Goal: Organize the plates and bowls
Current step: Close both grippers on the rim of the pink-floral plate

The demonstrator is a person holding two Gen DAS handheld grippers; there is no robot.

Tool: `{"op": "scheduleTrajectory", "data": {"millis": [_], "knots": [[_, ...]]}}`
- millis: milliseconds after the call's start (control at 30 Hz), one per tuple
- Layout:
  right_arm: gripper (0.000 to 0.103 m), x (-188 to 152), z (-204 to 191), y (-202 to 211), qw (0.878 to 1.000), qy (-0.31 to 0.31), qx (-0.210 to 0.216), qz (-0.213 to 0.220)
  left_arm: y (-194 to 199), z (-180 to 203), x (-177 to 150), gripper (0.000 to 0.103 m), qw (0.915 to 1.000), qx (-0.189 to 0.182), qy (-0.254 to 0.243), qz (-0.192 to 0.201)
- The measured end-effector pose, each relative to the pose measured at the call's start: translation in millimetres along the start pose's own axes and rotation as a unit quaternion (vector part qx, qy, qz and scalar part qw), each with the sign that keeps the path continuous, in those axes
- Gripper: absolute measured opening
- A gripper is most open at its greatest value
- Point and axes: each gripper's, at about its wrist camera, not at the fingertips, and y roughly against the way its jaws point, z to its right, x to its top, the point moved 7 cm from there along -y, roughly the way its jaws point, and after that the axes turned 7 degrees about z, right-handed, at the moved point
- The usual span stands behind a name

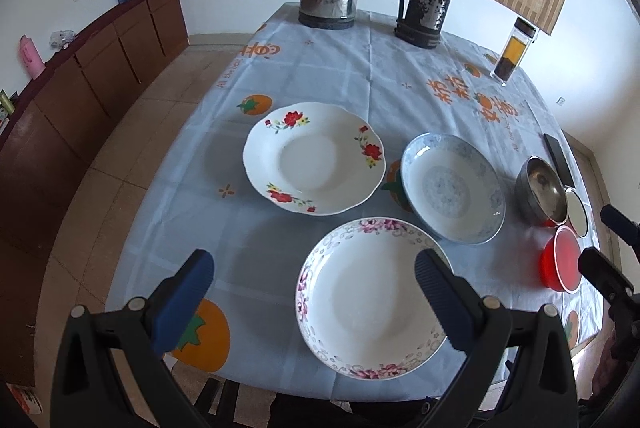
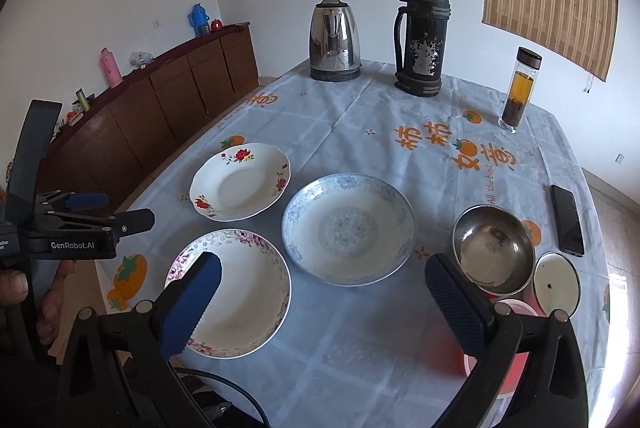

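Both our claws, left claw (image 1: 314,292) and right claw (image 2: 323,302), hover released; gripping the near pink-flowered plate (image 1: 374,298) by its slick rim, we risk it slipping off the table (image 1: 320,68) edge.

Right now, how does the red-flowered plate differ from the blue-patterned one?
The red-flowered plate has a scalloped rim and scattered red blossoms on white; the blue-patterned plate has a smooth round rim, a pale blue band and a centre medallion. The red-flowered plate lies farther left, near the table edge. Both are empty, upright and apart.

Left claw (image 1: 314,294) agape; right claw (image 2: 324,302) likewise
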Motion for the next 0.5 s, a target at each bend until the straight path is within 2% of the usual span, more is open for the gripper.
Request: {"op": "scheduleTrajectory", "data": {"millis": [500], "knots": [[0.102,1.5,-3.0,-23.2,1.0,0.001,-0.009,-0.02,-19.5,-2.9,3.8,0.102,0.9998,-0.011,-0.01,-0.017]]}}
